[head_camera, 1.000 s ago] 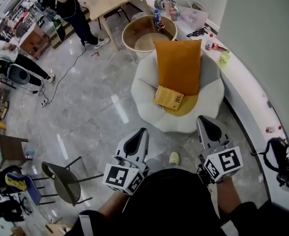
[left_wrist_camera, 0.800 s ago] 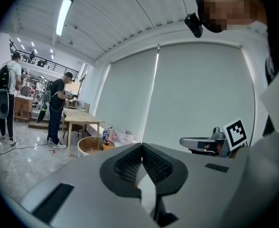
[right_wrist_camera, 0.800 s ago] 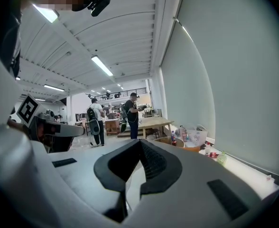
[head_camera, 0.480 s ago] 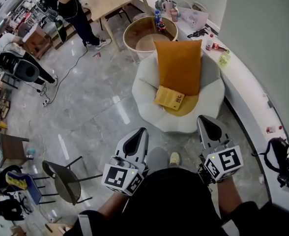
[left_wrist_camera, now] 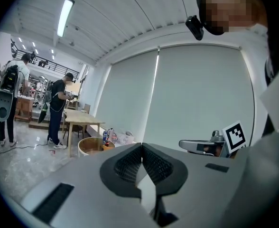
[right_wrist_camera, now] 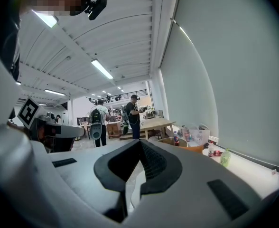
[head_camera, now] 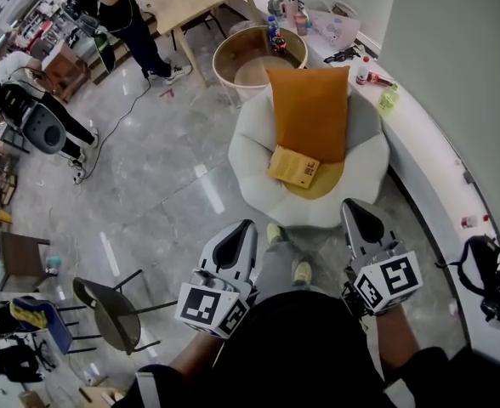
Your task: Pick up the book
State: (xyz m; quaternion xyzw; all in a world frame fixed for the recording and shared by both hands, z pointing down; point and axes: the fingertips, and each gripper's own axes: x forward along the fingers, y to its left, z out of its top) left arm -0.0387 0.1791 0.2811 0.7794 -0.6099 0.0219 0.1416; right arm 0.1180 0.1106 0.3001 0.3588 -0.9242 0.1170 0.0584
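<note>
Yellow book [head_camera: 293, 168] rests on the white armchair's [head_camera: 254, 185] seat, propped against the orange cushion's [head_camera: 309, 113] lower edge. The left gripper [head_camera: 245, 227] and right gripper [head_camera: 353, 205] hover short of it, jaws pressed together, empty.

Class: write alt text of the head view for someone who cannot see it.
A yellow book lies on a round white seat, at the foot of an orange cushion. In the foreground, the left gripper and right gripper, both shut and empty, point toward the seat.
</note>
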